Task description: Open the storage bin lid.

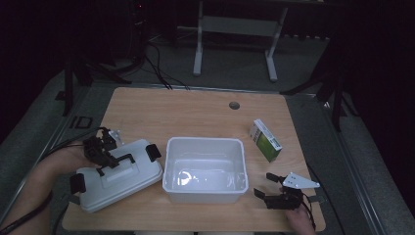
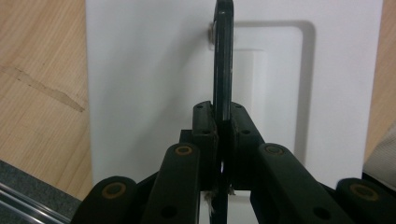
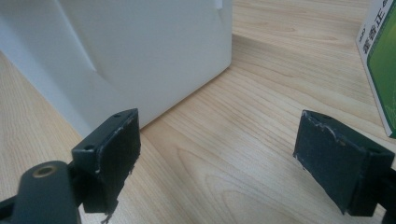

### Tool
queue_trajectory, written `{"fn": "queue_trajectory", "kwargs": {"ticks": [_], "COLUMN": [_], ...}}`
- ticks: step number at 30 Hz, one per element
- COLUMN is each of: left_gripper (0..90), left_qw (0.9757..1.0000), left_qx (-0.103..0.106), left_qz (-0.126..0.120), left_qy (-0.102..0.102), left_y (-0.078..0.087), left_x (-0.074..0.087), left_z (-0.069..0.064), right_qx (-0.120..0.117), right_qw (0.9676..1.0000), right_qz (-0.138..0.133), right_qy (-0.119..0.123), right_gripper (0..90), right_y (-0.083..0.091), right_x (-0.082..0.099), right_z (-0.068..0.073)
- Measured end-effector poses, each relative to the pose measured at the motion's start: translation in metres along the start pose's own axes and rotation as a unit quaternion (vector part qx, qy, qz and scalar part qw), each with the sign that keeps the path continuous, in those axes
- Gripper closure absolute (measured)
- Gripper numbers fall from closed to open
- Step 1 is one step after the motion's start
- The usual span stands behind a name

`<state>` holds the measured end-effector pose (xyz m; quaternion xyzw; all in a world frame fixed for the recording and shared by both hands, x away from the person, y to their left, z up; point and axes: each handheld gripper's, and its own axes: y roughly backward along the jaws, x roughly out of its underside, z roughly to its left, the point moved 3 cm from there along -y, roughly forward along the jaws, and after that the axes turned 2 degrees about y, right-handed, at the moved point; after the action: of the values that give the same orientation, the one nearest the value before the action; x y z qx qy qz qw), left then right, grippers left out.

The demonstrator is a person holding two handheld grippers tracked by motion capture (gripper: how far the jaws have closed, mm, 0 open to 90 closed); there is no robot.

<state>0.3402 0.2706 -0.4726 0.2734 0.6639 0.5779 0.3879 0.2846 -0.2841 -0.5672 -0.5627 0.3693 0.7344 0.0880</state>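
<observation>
Left claw: clamped together on the black handle of the white lid, so that the lid can be carried by its one narrow grip point.
Handle: stood upright between the pads, running straight ahead of the claw along the lid's middle.
Lid: spread directly beneath the left claw, resting on the table to the left of the white tub; it is judged to be off so that the tub is left open for filling.
Right claw: held apart with nothing between the pads, low over the table, seemingly kept ready.
Tub: its corner is seen ahead and to the left of the right claw, close by.
Green-and-white box: lying ahead and to the right of the right claw, near but untouched, likely the next thing to be picked.
</observation>
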Motion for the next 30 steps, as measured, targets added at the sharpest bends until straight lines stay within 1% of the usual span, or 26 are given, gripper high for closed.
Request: {"fn": "queue_trajectory", "kwargs": {"ticks": [1,3,4,5,9,12,13,15,16,17,20,21,22,24,26,28,30], "left_gripper": [84.3,84.3,84.2,84.3,84.3,84.2,84.2,84.2,84.2,84.2,84.2,84.2,84.2,84.2,84.2,84.2,84.2], "left_qw": [1.0,1.0,1.0,0.9999,0.9999,0.9999,0.9998,0.9998,0.9998,0.9998,0.9998,0.9998,0.9999,0.9998,0.9998,0.9998,0.9998], "left_qx": [-0.003,-0.005,-0.002,0.001,-0.004,-0.008,-0.017,-0.019,-0.018,-0.016,-0.014,-0.014,-0.009,-0.011,-0.01,-0.011,-0.012], "left_qz": [-0.001,-0.004,-0.007,-0.01,-0.015,-0.012,-0.004,-0.001,0.003,0.006,0.001,-0.004,-0.006,-0.011,-0.013,-0.01,-0.005], "left_qy": [0.005,0.004,-0.002,-0.002,-0.001,0.002,0.004,0.006,0.008,0.005,0.011,0.012,0.013,0.016,0.014,0.01,0.013], "left_y": [-0.003,-0.005,-0.007,-0.009,-0.013,-0.016,-0.018,-0.021,-0.022,-0.024,-0.028,-0.029,-0.031,-0.032,-0.033,-0.034,-0.036], "left_x": [-0.001,-0.003,-0.004,-0.006,-0.011,-0.013,-0.014,-0.014,-0.014,-0.013,-0.013,-0.013,-0.013,-0.014,-0.014,-0.014,-0.014], "left_z": [0.002,0.002,0.003,0.003,0.006,0.009,0.011,0.014,0.014,0.016,0.017,0.017,0.017,0.017,0.017,0.018,0.018], "right_qx": [0.0,0.0,0.0,0.0,-0.001,0.0,0.0,-0.001,-0.001,-0.001,-0.002,-0.002,-0.003,-0.003,-0.003,-0.003,-0.002], "right_qw": [1.0,1.0,1.0,1.0,1.0,1.0,1.0,1.0,1.0,1.0,1.0,1.0,1.0,1.0,1.0,1.0,1.0], "right_qz": [0.0,-0.001,0.0,0.0,0.0,0.0,0.0,-0.001,-0.001,-0.001,-0.003,-0.003,-0.003,-0.003,-0.002,-0.003,-0.003], "right_qy": [0.001,0.001,0.001,0.001,0.0,0.001,0.001,0.001,0.0,0.001,0.0,0.001,0.001,0.0,0.001,0.001,0.001], "right_gripper": [14.1,14.1,14.1,14.1,14.1,14.1,14.1,14.1,14.1,14.1,14.1,14.1,14.1,14.1,14.1,14.1,14.1], "right_y": [0.0,0.0,0.0,-0.001,0.0,0.0,0.0,0.0,0.0,0.0,0.0,0.0,0.0,0.0,0.0,0.0,0.0], "right_x": [0.0,0.0,0.0,0.0,0.0,0.0,0.0,0.0,0.0,0.0,0.0,0.0,0.0,0.0,0.0,0.0,0.0], "right_z": [0.0,0.0,0.0,0.0,0.0,0.0,0.0,0.0,0.0,0.0,0.0,0.0,0.0,0.0,0.0,0.0,0.0]}}
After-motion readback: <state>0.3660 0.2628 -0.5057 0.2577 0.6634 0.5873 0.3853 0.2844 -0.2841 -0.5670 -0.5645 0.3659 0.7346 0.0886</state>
